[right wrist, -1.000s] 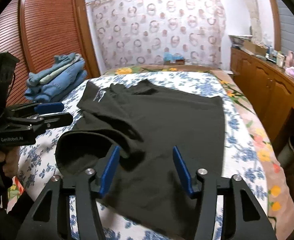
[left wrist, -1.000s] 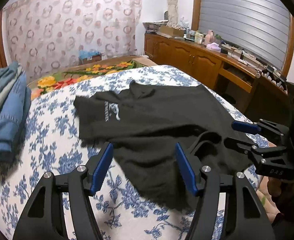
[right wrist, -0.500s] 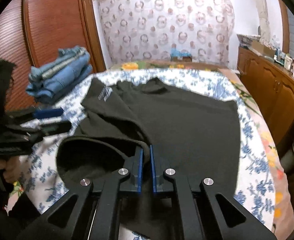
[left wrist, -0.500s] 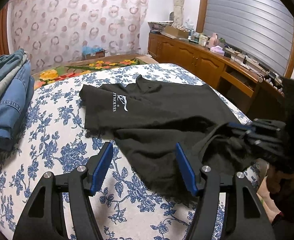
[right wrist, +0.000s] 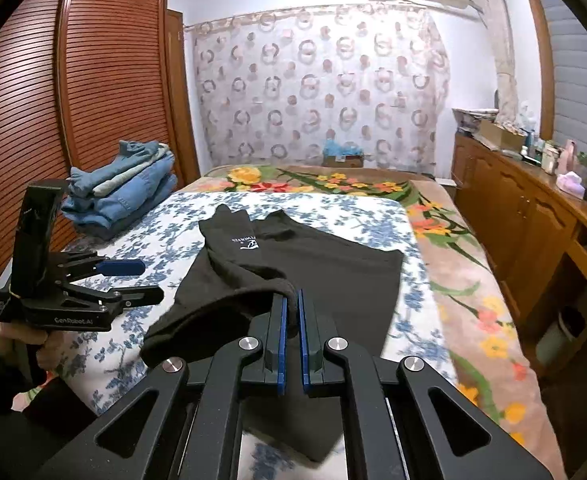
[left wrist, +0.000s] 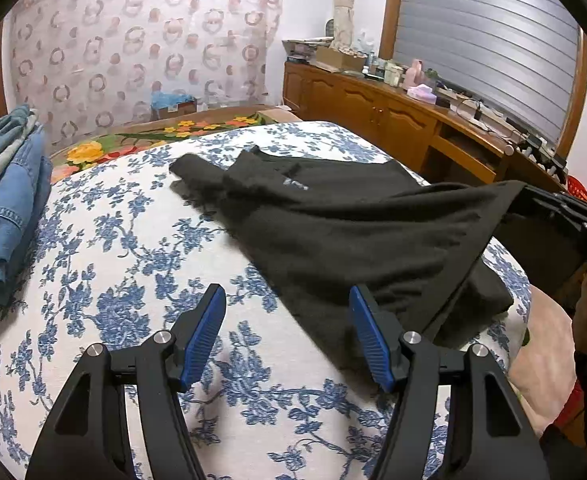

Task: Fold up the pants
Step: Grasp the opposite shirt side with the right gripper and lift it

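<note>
On the flowery bed [right wrist: 197, 236], soft black pants [right wrist: 333, 264] droop from the pinching right gripper [right wrist: 291, 308]; left gripper [left wrist: 287, 332] waits open, empty.

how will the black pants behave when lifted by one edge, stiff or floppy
Probably floppy: the black pants sag in a slack sheet from the edge pinched by the right gripper. They look like soft, thick knit, so likely not slippery. Most of the cloth lies on the bed, so it would probably drag.
</note>
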Tool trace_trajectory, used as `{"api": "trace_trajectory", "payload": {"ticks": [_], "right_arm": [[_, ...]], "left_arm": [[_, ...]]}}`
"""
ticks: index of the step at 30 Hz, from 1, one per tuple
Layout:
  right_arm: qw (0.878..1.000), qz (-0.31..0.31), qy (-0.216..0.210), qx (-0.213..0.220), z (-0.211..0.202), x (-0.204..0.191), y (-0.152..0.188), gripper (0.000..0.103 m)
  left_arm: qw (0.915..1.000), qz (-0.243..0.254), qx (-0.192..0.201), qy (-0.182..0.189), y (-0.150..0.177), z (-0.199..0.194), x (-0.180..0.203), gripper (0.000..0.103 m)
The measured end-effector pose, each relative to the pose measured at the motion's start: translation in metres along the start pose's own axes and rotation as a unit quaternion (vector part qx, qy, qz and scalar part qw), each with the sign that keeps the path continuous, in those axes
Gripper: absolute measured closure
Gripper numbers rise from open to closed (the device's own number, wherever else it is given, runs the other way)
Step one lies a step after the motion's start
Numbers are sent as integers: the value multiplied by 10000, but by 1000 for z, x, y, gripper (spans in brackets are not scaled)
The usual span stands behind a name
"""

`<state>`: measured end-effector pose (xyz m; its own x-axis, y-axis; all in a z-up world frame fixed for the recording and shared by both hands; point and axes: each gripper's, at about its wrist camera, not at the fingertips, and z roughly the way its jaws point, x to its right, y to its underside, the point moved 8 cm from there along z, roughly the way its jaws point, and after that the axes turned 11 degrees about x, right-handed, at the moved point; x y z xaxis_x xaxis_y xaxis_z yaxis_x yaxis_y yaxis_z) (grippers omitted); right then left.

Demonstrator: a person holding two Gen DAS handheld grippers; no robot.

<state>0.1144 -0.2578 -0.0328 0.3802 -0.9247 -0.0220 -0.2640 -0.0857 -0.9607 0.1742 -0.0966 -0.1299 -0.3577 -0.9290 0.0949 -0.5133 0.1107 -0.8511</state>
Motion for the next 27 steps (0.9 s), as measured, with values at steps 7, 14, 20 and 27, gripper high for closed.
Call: {"api": "trace_trajectory", "payload": {"ticks": [7, 14, 20, 27], "right_arm": [[9998, 83, 135, -97, -25, 3, 12, 98], [9987, 144, 201, -438, -25, 6, 34, 98], [9973, 162, 280, -654, -23, 8, 44, 98], [9972, 160, 181, -705, -30, 5, 42, 98]], "left_arm": [[10000, 47, -50, 69, 1, 3, 9, 38], [9997, 152, -153, 111, 6, 9, 18, 38], [9995, 179, -240, 121, 11, 14, 22, 38], [9994, 166, -269, 111, 13, 16, 23, 38]]}}
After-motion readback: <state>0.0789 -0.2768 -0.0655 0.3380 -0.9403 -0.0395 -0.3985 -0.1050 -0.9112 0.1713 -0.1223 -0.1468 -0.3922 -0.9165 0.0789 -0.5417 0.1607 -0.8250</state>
